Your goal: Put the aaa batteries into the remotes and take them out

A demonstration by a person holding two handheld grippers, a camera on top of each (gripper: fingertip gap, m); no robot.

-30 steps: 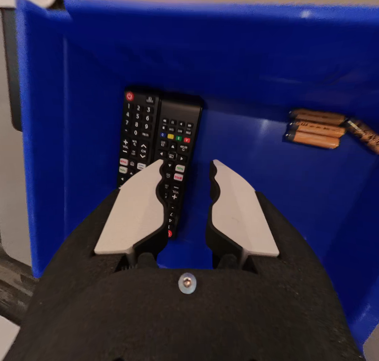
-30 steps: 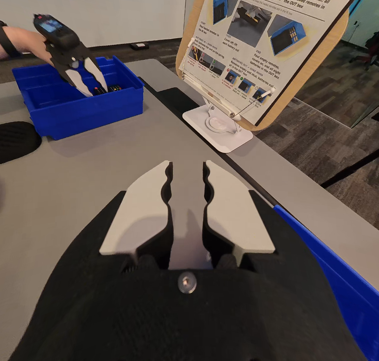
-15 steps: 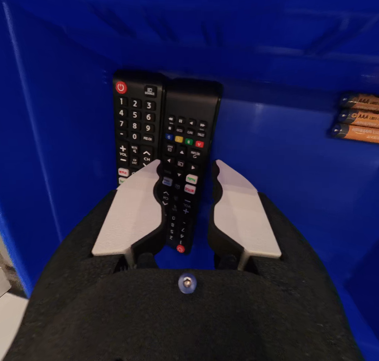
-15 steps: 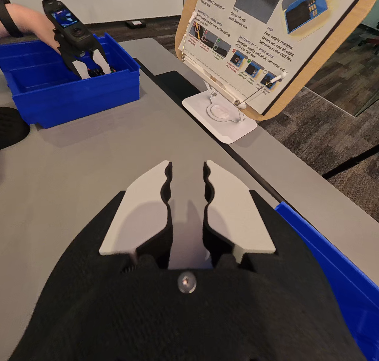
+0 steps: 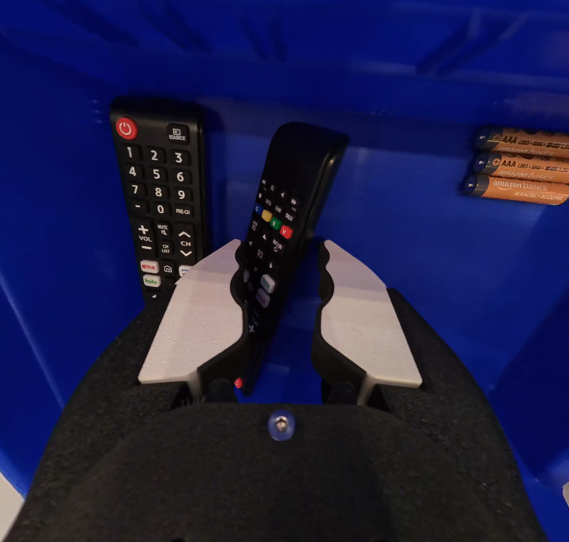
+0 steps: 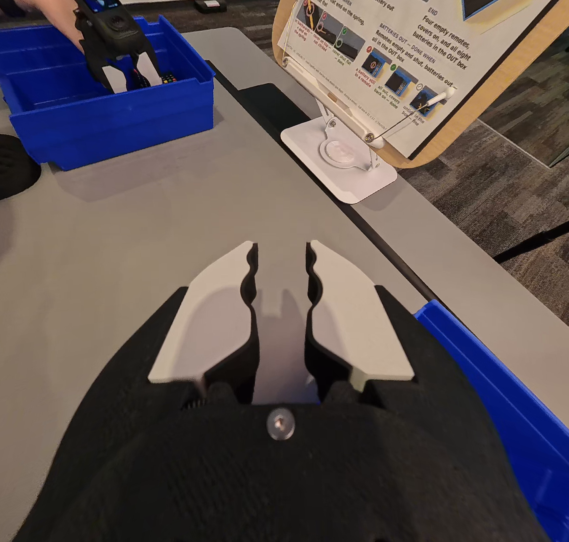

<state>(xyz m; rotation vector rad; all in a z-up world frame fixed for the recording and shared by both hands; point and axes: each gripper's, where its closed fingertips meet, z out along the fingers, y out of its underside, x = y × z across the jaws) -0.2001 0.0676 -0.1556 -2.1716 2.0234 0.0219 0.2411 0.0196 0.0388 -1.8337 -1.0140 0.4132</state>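
Left wrist view: inside the glossy blue plastic bin (image 5: 400,65), the left gripper (image 5: 280,247) straddles the right remote (image 5: 286,219). This slim black bar with small coloured buttons now tips onto its edge against the left finger (image 5: 197,321); half a second ago it lay flat beside the left remote (image 5: 157,194). The gap stays wide, nothing clamped. Three orange batteries (image 5: 520,170) lie against the far wall.

Right wrist view: the right gripper (image 6: 280,247) hovers over the matte grey table (image 6: 123,250), its wavy-edged fingers narrowly parted and empty, as before.
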